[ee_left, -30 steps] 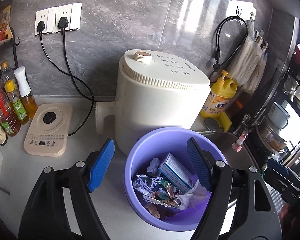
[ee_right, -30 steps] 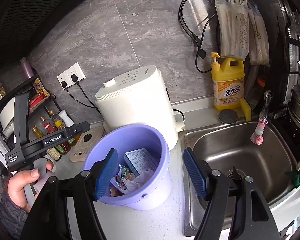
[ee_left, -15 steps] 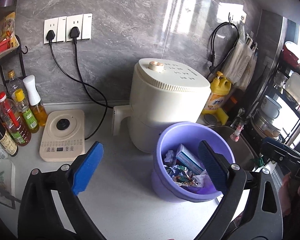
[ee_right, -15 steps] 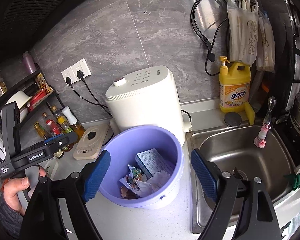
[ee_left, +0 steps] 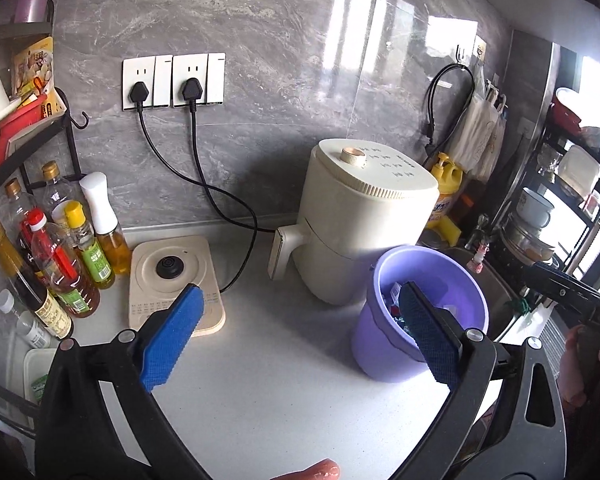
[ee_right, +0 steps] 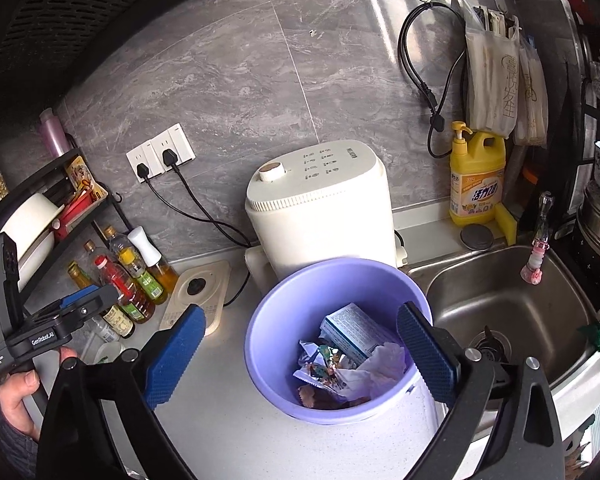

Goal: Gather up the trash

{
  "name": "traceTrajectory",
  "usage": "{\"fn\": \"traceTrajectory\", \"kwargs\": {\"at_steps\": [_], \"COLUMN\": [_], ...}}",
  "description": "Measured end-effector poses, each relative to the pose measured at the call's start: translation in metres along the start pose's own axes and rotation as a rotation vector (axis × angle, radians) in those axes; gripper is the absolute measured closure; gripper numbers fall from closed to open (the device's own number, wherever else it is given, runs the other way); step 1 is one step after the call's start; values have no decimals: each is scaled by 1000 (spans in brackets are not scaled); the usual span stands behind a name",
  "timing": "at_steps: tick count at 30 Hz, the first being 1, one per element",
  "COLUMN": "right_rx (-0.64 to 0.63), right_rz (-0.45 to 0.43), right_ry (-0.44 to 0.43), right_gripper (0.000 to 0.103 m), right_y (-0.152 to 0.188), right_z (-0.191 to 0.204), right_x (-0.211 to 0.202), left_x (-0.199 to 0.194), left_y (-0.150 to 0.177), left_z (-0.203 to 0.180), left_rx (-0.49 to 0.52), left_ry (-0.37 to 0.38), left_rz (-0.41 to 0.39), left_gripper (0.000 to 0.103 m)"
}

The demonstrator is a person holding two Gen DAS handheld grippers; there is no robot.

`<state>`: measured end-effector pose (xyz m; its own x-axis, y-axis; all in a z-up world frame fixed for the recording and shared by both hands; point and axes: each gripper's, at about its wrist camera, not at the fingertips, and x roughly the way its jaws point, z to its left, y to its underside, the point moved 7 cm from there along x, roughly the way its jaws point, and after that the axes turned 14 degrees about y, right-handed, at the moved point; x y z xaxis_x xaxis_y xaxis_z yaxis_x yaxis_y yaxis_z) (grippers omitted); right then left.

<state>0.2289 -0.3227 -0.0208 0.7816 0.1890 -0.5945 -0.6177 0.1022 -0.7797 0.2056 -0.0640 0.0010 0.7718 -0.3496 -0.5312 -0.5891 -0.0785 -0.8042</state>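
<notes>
A purple bucket (ee_right: 268,344) stands on the white counter beside the sink. It holds trash: a blue-and-white box (ee_right: 350,330), crumpled white paper (ee_right: 384,364) and colourful wrappers (ee_right: 324,366). My right gripper (ee_right: 300,354) is open and empty, above and just in front of the bucket. My left gripper (ee_left: 300,338) is open and empty, over bare counter to the left of the bucket (ee_left: 384,354), whose contents are mostly hidden here. The left gripper also shows at the left edge of the right wrist view (ee_right: 84,304).
A cream air fryer (ee_right: 320,216) stands behind the bucket. A cream base unit (ee_left: 172,276) and several oil bottles (ee_left: 64,256) are at the left. The steel sink (ee_right: 500,300) and a yellow detergent bottle (ee_right: 476,180) are at the right. Cords run from the wall sockets (ee_left: 172,80).
Both grippers have pulled back and up from the bucket. The left gripper has swung left, so the bucket now sits by its right finger. Both stay open and empty.
</notes>
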Motion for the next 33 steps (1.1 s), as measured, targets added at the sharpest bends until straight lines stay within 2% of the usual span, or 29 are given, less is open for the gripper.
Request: {"fn": "traceTrajectory", "kwargs": {"at_steps": [8,17,20,26,33], "right_rx": [-33,-75,-86,-91,-132], "right_rz": [-14,-38,-36,-42,-19], "right_ry": [-27,-57,-63,-93,-119], "right_gripper": [8,8,8,8,8], "right_y": [5,15,20,44,75], "right_z": [20,20,22,26,35], "right_x": [-32,-73,-84,-115,-138], "left_x": [-36,-74,-89,-122,-146], "left_y": [3,25,34,54,77], "left_z": [-8,-31,-38,-53,-55], "left_rx": [13,-20,-28,-7,-26], "left_ry": [-3,-13,-37,-60,-86], "left_rz": [-48,-88,-101,-114,-128], "left_gripper": [6,6,6,6,6]}}
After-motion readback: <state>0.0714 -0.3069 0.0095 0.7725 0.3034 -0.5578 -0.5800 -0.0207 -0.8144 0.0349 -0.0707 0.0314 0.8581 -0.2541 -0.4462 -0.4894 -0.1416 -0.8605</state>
